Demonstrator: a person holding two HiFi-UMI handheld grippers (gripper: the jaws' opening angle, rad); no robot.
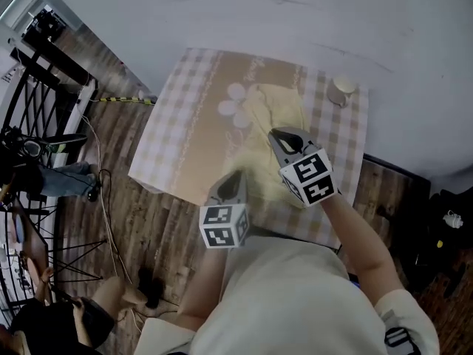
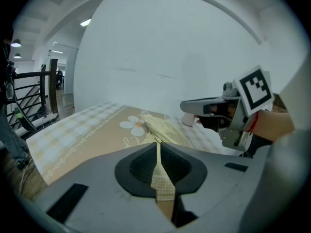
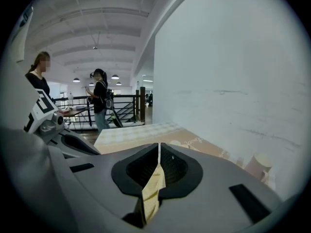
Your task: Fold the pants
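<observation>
Left gripper (image 2: 158,148): jaws closed, clamped on a thin edge of the pale yellow checked pants (image 2: 162,128). The fabric runs up between the pads and forward out of the jaws onto the table. A small flap hangs down behind the pads.

Right gripper (image 3: 159,149): jaws closed too, pinching a strip of the same yellow fabric, with a fold hanging below the pads.

In the head view both grippers are over the near half of the table (image 1: 151,174), with the right one further in and the left one near the front edge. The rest of the pants lies bunched ahead of and between the two grippers, on the middle of the checked tablecloth (image 1: 181,124).

Daisy print (image 1: 235,102) on the cloth, just left of the pants, ahead of the left gripper.

Cup (image 1: 341,89) at the far right corner of the table, beyond the right gripper and apart from the pants.

White wall (image 1: 295,13) behind the table.

Black railing (image 1: 29,113) well off to the left gripper's side.

Right gripper view: two people (image 3: 99,98) standing far off by a railing.
</observation>
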